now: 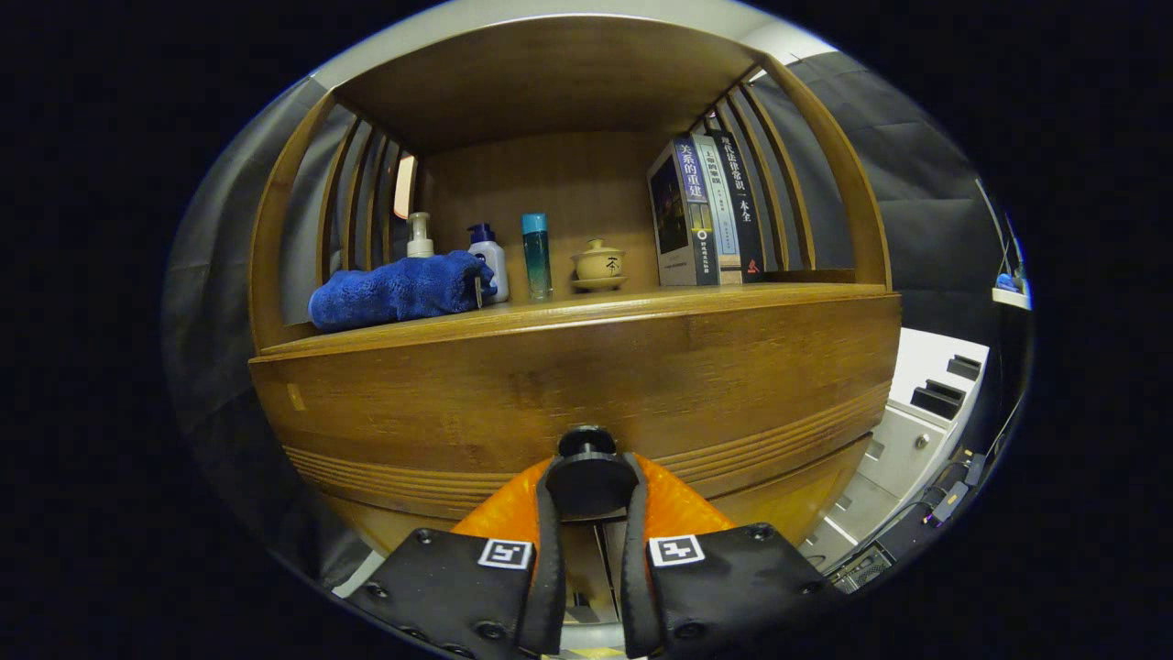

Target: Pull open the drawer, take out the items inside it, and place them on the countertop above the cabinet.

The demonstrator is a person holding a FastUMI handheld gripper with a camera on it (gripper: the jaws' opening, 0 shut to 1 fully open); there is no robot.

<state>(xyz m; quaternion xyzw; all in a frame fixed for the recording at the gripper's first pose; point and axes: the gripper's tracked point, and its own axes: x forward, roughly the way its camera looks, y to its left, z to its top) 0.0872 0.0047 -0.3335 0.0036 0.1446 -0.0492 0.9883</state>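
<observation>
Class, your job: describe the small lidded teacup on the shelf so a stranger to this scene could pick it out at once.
Start at the wooden cabinet, whose drawer knob sits between the fingers of the tool. On the countertop above, look between the teal bottle and the row of books. The teacup is squat, tan, lidded and on a saucer, unlike the tall bottles beside it.

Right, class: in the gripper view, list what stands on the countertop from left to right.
Blue towel → pump bottle → white bottle → teal bottle → lidded cup → books. Gripper shut on drawer knob.
</observation>
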